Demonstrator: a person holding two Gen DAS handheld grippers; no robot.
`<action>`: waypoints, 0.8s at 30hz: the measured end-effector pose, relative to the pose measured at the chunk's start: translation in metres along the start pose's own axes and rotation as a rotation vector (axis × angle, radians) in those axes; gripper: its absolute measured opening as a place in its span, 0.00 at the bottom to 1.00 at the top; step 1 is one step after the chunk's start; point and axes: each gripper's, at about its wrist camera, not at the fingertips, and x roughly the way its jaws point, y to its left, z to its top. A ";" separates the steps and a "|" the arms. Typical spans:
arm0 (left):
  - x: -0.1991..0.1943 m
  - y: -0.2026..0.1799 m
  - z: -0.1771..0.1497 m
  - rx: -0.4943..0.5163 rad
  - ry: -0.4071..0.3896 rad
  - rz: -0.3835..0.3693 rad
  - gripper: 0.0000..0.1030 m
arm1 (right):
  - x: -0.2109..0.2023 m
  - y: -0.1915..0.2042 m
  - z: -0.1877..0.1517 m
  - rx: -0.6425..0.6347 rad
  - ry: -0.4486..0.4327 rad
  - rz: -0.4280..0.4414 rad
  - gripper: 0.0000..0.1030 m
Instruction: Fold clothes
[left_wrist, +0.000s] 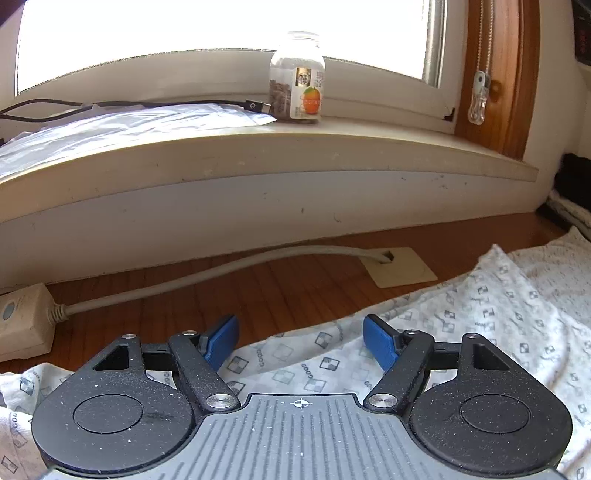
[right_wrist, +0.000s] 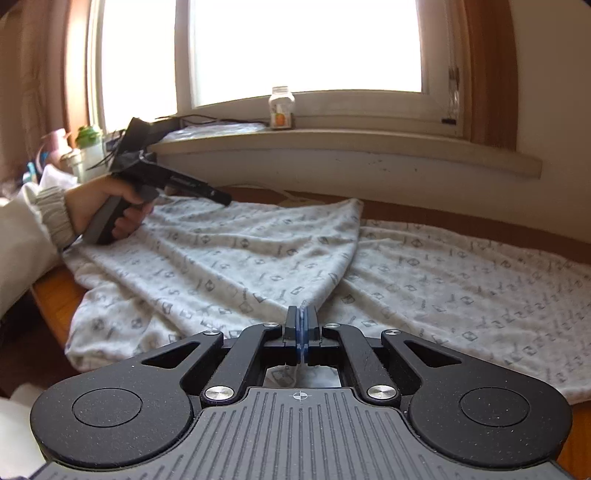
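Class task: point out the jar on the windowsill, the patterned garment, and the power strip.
jar (left_wrist: 297, 79), left wrist view, glass body.
patterned garment (right_wrist: 240, 254), right wrist view, folded-over flap.
power strip (left_wrist: 22, 321), left wrist view, casing.

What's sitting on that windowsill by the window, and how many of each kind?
Glass jar: 1
Black cable: 1
Clear plastic bag: 1
Total: 3

White patterned garment (right_wrist: 229, 258), partly folded, on wooden table (right_wrist: 55, 295)
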 end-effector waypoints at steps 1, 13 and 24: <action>0.000 0.001 -0.001 -0.004 0.000 0.003 0.75 | 0.000 0.001 -0.001 -0.005 0.016 0.000 0.03; 0.002 0.001 -0.001 -0.005 0.017 0.038 0.76 | 0.003 -0.020 0.004 0.088 -0.023 0.006 0.40; 0.002 -0.002 -0.003 0.024 0.005 0.049 0.88 | -0.019 -0.078 -0.019 0.158 -0.086 -0.209 0.60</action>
